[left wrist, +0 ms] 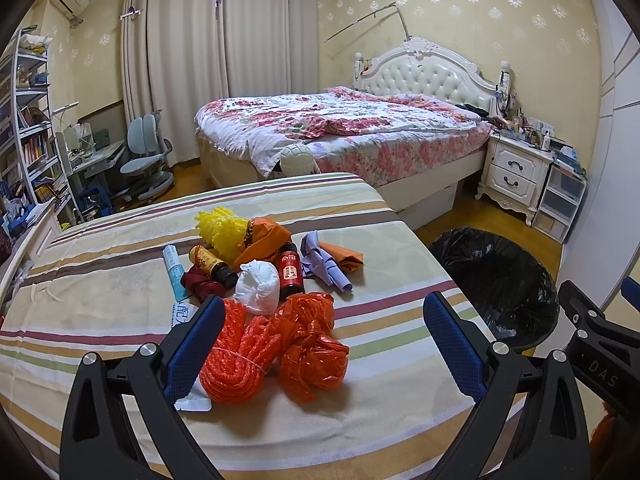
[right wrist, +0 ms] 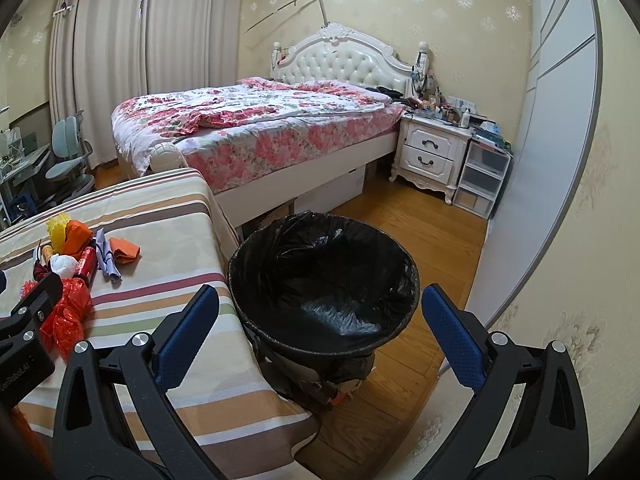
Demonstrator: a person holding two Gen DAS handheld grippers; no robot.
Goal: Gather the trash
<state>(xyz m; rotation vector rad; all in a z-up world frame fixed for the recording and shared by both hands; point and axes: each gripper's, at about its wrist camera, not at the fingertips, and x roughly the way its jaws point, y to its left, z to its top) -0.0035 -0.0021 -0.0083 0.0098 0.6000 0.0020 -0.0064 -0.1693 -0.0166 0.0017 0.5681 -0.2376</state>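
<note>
Worktop (left wrist: pixel 120 264) — covered with a striped cloth, carrying a heap of trash near its middle.

Heap, front to back:
- orange-red mesh bundle (left wrist: pixel 236 364), tied with a thin string, touching the crumpled red plastic bag (left wrist: pixel 314 344) on its right;
- flat white sachet (left wrist: pixel 194 403) under the near edge of the mesh bundle;
- white paper wad (left wrist: pixel 258 286) just behind the two red items;
- red-labelled dark bottle (left wrist: pixel 291 272) upright, beside the wad;
- brown bottle (left wrist: pixel 212 266) lying on its side, next to a dark red wrapper (left wrist: pixel 202 282);
- white-and-teal tube (left wrist: pixel 175 270) lying flat at the left of the heap;
- yellow mesh (left wrist: pixel 222 228) and orange wrapper (left wrist: pixel 264 236) at the back;
- lilac paper scrap (left wrist: pixel 324 268) and orange folded piece (left wrist: pixel 344 258) at the right.

Bin (right wrist: pixel 324 276) — black-lined, standing on the wooden floor just beside the worktop's right edge; no trash visible in the part of its inside that shows.

Left claw (left wrist: pixel 324 336) — spread wide, hovering above the red items, nothing gripped.

Right claw (right wrist: pixel 320 332) — spread wide, above the bin's near rim, nothing gripped.

Background: bed (left wrist: pixel 344 128) with floral quilt, white nightstand (left wrist: pixel 516 168).
</note>
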